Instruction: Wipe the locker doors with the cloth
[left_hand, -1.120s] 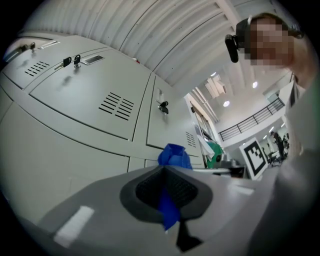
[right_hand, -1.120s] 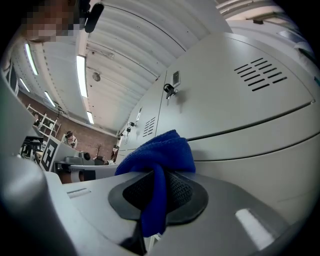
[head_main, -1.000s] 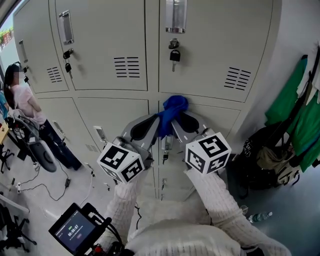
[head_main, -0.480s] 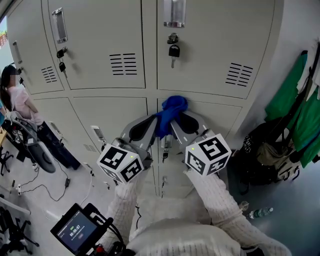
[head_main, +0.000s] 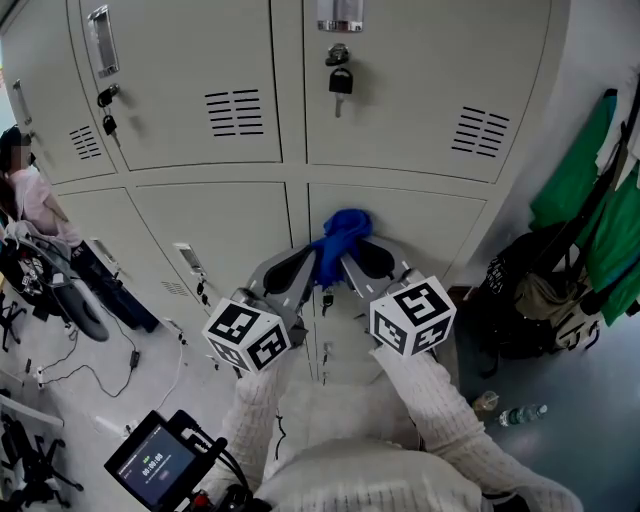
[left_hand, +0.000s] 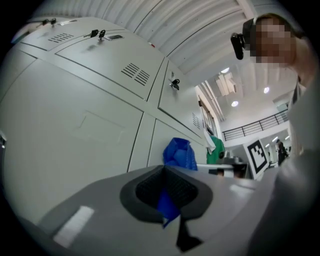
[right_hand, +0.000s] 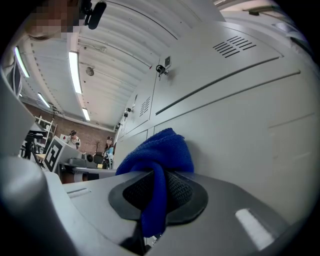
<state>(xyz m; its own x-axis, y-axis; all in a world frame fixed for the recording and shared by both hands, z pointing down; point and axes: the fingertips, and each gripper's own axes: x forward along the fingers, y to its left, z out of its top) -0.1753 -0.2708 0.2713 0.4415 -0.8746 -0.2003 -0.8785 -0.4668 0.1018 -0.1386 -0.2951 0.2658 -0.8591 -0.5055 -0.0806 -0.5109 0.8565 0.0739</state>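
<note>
1. One crumpled blue microfibre cloth (head_main: 342, 232) is shared by both grippers and held against a pale grey metal locker door (head_main: 430, 225) in the lower row, probably so that two grips can press it evenly for wiping.
2. The left gripper (head_main: 306, 264) has its jaws pinched on a thin tail of the cloth. The right gripper (head_main: 354, 260) has its jaws clamped on the thicker fold.

head: steeply down on locker doors (head_main: 190, 100) | gripper views: close, share cloth (left_hand: 180, 154)
</note>
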